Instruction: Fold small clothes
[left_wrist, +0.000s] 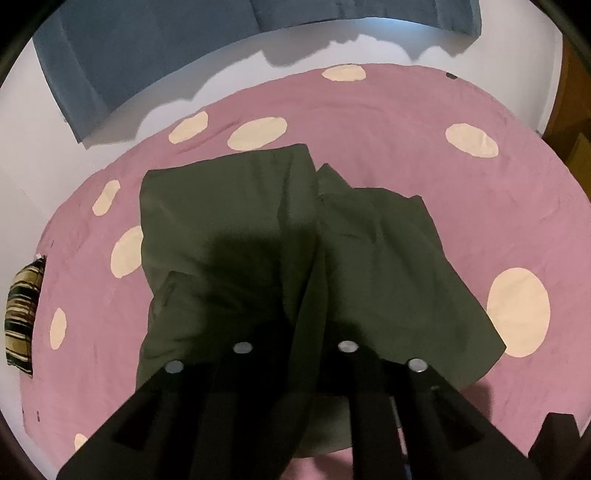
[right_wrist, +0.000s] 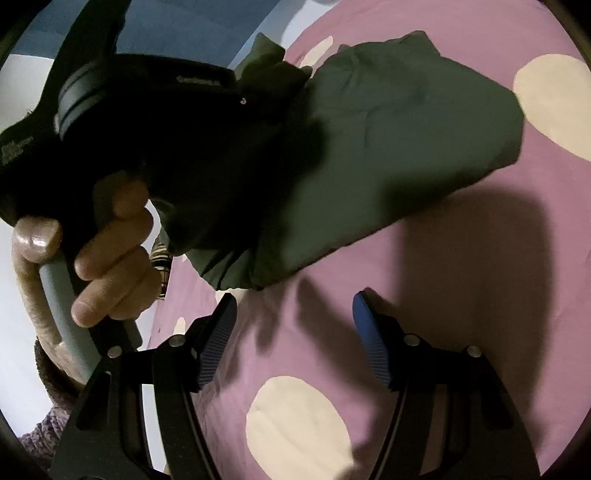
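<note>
A dark olive-green garment (left_wrist: 258, 229) lies rumpled on a pink cloth with cream dots (left_wrist: 406, 122). In the left wrist view my left gripper (left_wrist: 295, 332) is shut on a raised fold of the garment near its close edge; the fingertips are hidden in the fabric. In the right wrist view the garment (right_wrist: 388, 147) lies ahead, and my right gripper (right_wrist: 295, 332) is open and empty just short of its near edge, blue pads (right_wrist: 369, 332) apart above the pink cloth (right_wrist: 461, 258). The left gripper's body (right_wrist: 129, 122) and the hand holding it fill the left side.
A blue cloth (left_wrist: 147, 48) hangs against the white wall behind the pink cloth. A striped black-and-yellow object (left_wrist: 24, 314) lies at the pink cloth's left edge. A brown wooden surface (left_wrist: 569, 110) shows at far right.
</note>
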